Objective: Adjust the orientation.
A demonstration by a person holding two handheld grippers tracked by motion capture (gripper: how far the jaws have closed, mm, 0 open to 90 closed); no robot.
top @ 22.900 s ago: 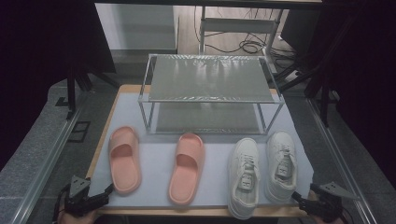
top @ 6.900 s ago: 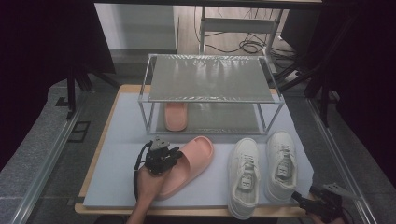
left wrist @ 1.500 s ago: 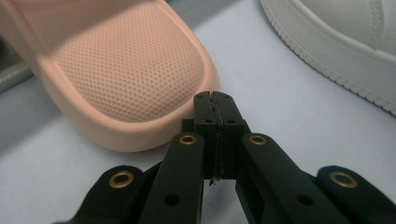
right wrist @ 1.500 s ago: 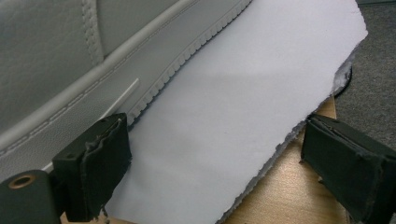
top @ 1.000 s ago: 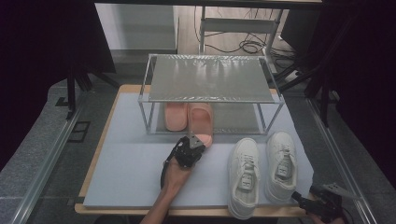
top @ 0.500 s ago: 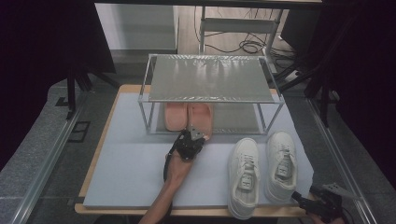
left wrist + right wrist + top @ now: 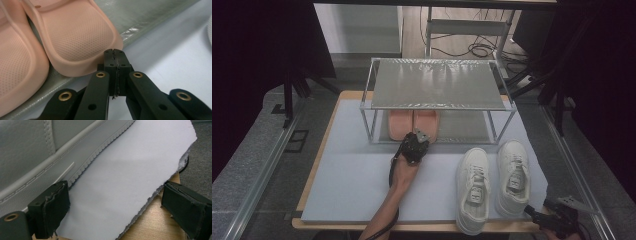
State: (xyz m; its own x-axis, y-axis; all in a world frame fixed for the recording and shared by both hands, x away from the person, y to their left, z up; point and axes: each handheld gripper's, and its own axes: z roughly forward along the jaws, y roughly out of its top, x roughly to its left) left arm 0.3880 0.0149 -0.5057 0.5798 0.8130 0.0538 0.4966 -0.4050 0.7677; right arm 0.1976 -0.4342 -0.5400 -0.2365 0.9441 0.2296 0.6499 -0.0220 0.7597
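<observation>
Left gripper [image 7: 115, 53] closed — empty, touching right pink slipper's [image 7: 82, 35] heel, lower shelf [image 7: 140, 15]

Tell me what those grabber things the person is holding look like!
Each gripper is black. The left gripper has two flat arms with brass-coloured rivets, and a black cable trails along the bare forearm with no sleeve. The right gripper has two thick, dark foam-like pads with rough, worn edges.

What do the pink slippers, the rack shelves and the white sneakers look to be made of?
The pink slippers look like soft moulded foam or rubber: matte, with a fine dotted footbed and a thick rounded rim. The rack shelves seem to be silvery sheet in a thin metal frame, glossy with rippled reflections. The white sneakers appear to be smooth leather or imitation leather, with stitched seams and a ridged rubber-like sole edge.
</observation>
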